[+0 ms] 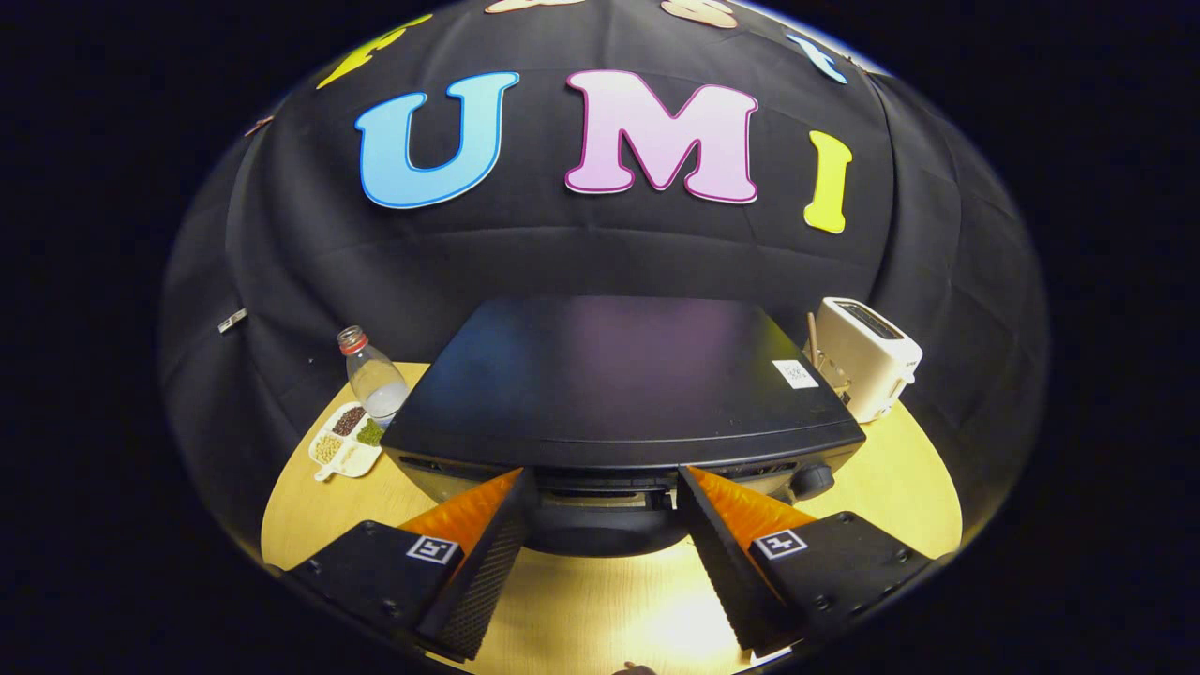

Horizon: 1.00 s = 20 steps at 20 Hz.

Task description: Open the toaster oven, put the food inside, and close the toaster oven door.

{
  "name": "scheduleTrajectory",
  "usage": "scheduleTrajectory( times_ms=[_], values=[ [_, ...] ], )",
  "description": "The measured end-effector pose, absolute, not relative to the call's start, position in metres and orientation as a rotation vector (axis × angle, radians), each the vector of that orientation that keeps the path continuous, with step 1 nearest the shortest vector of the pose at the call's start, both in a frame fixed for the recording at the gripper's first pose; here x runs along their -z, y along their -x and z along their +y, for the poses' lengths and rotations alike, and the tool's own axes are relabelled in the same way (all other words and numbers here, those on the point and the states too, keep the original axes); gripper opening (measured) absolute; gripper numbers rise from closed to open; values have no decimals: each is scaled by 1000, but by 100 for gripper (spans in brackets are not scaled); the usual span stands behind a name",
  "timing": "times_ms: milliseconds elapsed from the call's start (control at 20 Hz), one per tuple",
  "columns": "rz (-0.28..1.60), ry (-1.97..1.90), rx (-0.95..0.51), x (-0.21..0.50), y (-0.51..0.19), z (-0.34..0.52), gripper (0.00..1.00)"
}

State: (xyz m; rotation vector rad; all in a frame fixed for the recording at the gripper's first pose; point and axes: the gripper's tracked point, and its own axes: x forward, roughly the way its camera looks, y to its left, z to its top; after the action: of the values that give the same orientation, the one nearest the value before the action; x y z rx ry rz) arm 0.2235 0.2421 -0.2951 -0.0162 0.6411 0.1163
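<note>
A black toaster oven (619,375) stands on the round wooden table (900,487), and I look down on its flat top and the upper strip of its front. A control knob (811,480) sits at the right end of that strip. A dark curved part (600,539), probably the door handle, bulges out below the front edge; I cannot tell how the door stands. My gripper (605,473) is open, its two fingertips (514,487) level with the oven's front top edge on either side of that curved part. Nothing is held between the fingers.
Left of the oven lie a white divided dish (345,442) with several kinds of beans or grains and a clear plastic bottle (375,380) with a red cap. A white pop-up toaster (867,356) stands at the back right. Bare table lies beneath the fingers.
</note>
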Motion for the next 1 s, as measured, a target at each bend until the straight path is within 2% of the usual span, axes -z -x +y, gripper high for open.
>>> scheduleTrajectory(
  times_ms=[600,1000],
  values=[
    [909,57,-187,352,-86,223,99],
    [890,27,-204,332,-73,196,99]
  ],
)
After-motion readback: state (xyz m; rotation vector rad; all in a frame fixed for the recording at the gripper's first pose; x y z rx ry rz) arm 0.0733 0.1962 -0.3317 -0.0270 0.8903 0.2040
